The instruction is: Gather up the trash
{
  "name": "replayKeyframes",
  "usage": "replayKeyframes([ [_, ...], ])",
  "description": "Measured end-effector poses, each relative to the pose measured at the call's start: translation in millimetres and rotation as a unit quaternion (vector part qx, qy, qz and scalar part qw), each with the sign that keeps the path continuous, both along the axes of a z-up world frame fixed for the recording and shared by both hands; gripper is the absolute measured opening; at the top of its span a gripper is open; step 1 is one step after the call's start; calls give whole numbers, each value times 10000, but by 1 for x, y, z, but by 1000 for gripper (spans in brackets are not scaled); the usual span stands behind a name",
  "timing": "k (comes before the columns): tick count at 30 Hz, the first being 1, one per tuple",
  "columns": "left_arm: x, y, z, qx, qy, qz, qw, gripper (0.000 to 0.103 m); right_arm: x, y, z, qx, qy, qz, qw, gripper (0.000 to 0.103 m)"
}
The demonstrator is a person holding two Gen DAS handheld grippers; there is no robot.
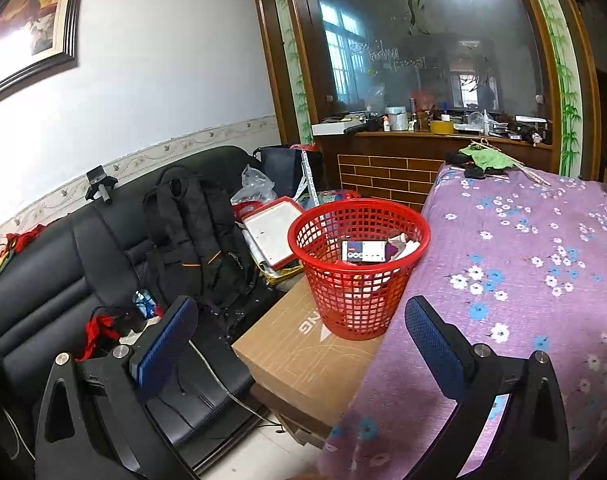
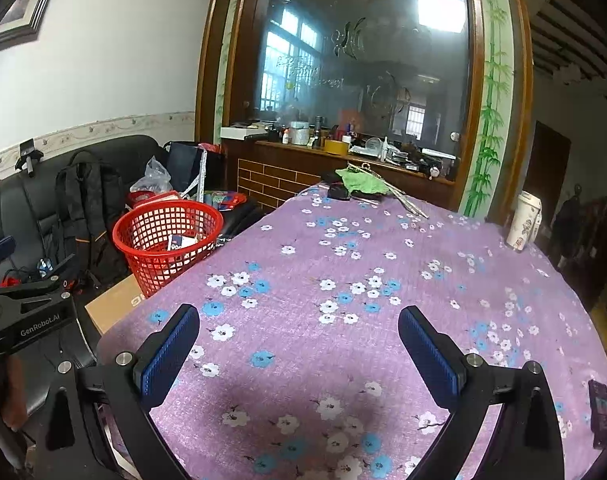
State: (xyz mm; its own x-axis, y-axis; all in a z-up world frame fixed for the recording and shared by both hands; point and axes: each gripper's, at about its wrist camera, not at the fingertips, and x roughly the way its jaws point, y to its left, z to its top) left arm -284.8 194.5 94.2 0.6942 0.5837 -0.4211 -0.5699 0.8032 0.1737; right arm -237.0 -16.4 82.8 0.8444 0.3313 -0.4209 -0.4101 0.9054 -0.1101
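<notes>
Left hand-held gripper point(image 1: 299, 330) spread wide, nothing held; red basket point(image 1: 359, 268) just ahead between fingers, on cardboard box point(image 1: 303, 364), trash inside. Right hand-held gripper point(image 2: 299, 338) wide open, empty, above bench point(image 2: 383, 280) with purple floral cloth; basket far ahead-left.

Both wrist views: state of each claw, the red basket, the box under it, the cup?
left claw: open, empty
right claw: open, empty, over the floral tablecloth
red basket: upright, trash inside, on the cardboard box
cardboard box: closed, beside the table
lidded cup: upright, near table's far right edge
</notes>
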Motion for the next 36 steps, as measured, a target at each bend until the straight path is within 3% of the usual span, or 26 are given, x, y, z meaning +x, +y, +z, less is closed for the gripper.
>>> replayKeyframes([
  [10,11,4,-6,-178,-47,-109,9998,103,14,16,-11,-168,128,107,9997,101],
  [36,12,3,-10,-141,29,-73,9999,103,18,15,-18,-177,280,37,9994,101],
])
